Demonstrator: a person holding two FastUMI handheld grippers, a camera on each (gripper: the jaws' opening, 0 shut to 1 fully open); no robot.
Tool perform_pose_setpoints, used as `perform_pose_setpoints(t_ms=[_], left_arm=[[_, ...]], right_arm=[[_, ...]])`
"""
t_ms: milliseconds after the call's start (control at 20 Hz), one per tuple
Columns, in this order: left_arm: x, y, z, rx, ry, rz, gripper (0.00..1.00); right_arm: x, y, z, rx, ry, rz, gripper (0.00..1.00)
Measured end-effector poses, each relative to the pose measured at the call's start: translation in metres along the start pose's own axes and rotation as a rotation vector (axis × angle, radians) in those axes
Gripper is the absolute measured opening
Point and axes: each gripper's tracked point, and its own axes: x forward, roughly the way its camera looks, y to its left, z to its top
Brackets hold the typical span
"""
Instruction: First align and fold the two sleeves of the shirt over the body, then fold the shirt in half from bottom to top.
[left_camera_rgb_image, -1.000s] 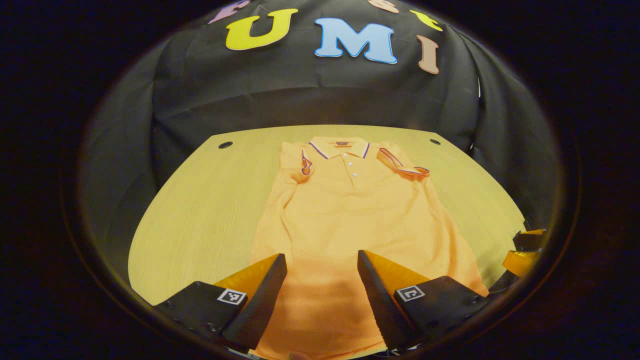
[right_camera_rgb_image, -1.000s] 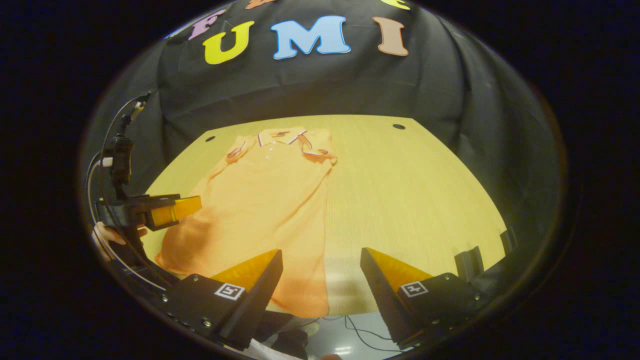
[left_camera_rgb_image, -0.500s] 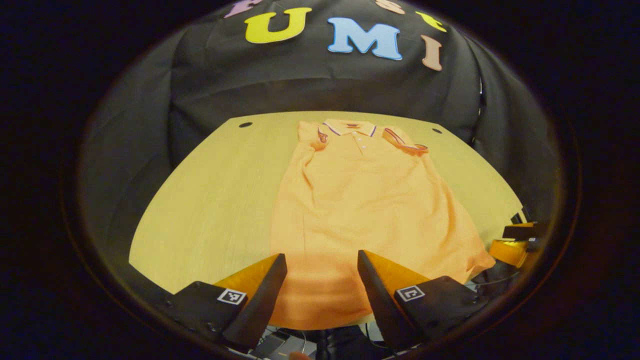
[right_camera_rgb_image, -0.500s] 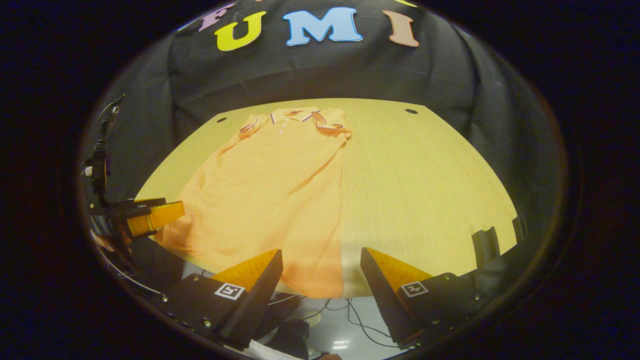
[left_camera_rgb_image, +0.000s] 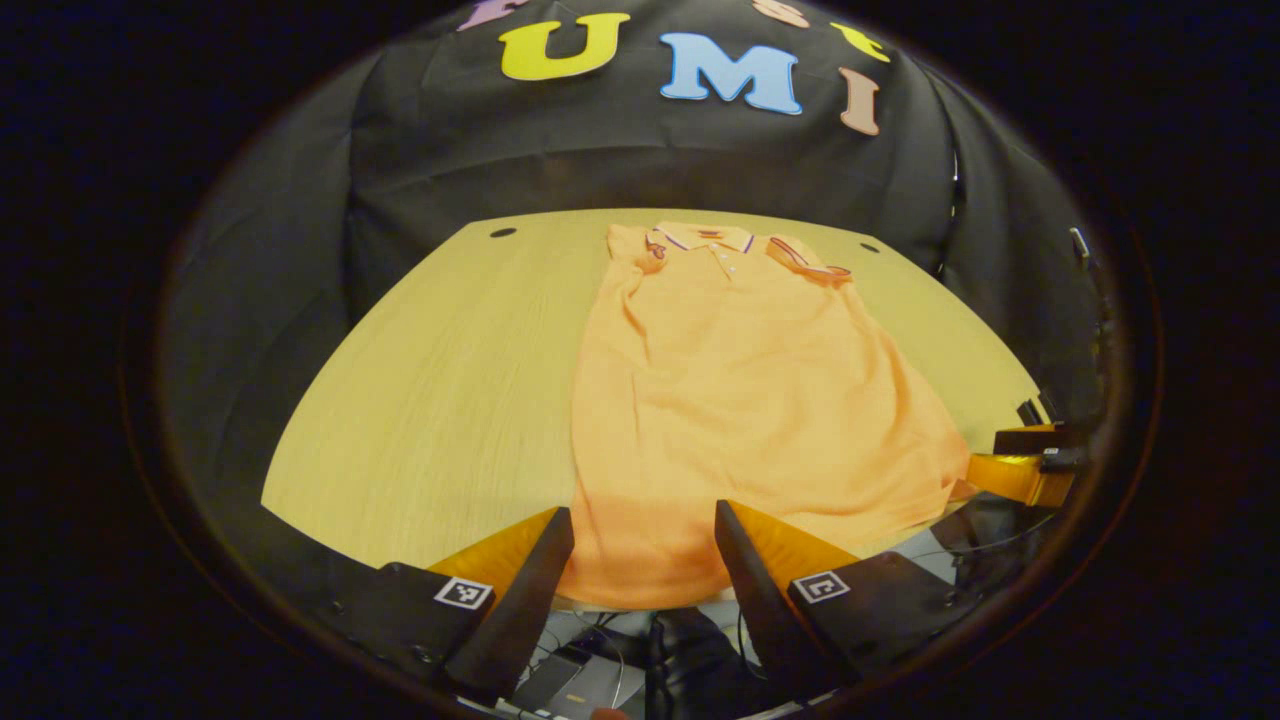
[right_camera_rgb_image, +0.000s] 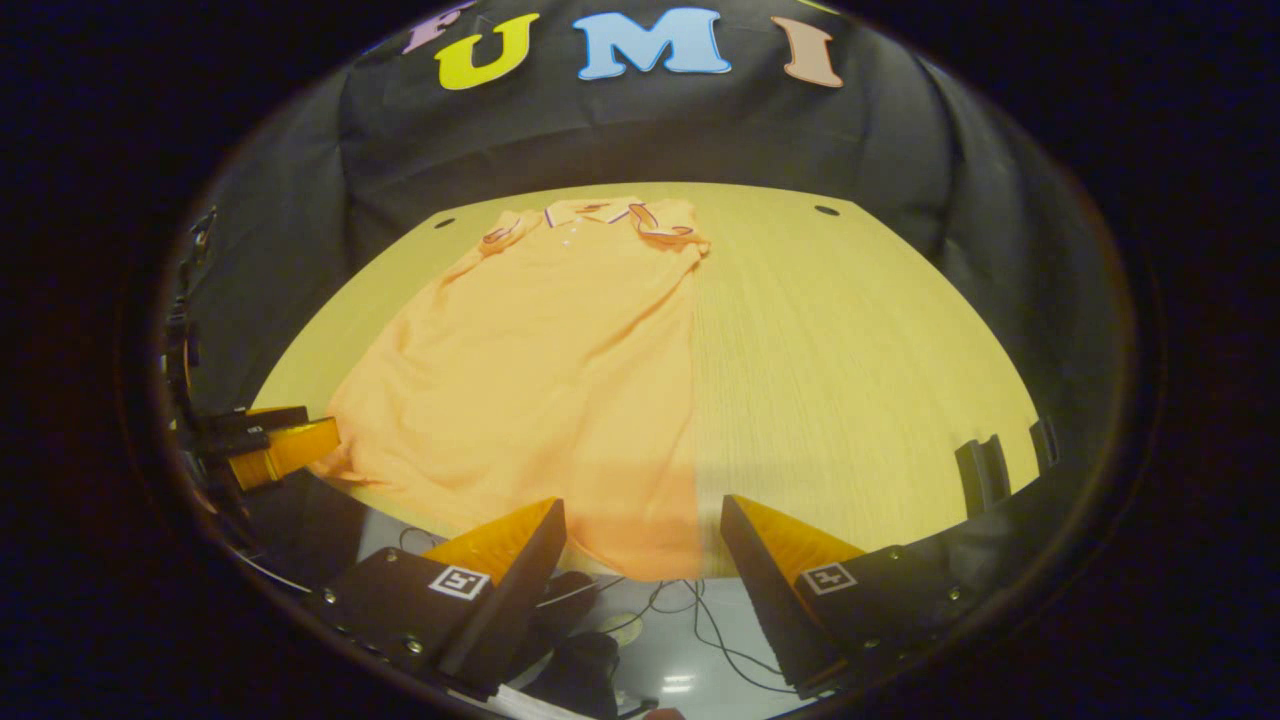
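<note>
A pale yellow wood-grain surface fills the middle of the left gripper view, with a small dark round hole near each far corner, toward the upper left and upper right of the frame. An orange polo shirt lies flat on it, right of centre in that view, collar at the far edge and hem hanging just over the near edge at the bottom. Both short sleeves are folded in over the shoulders.
</note>
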Motion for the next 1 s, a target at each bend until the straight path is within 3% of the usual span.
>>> perform_pose_setpoints(t_ms=[550, 750, 950, 1000], left_arm=[[0.009, 0.005, -0.026, -0.014, 0.042, 0.019, 0.93], [0.015, -0.001, -0.028, 0.041, 0.045, 0.028, 0.95], [0.022, -0.013, -0.023, 0.06, 0.038, 0.016, 0.84], [0.022, -0.016, -0.023, 0.064, 0.038, 0.014, 0.8]], right_arm=[[0.017, 0.001, -0.02, -0.019, 0.063, -0.019, 0.98], [0.016, 0.004, -0.019, -0.037, 0.05, -0.031, 0.98], [0.02, 0.006, -0.016, -0.032, 0.041, -0.03, 0.93], [0.019, 0.006, -0.016, -0.027, 0.046, -0.034, 0.75]])
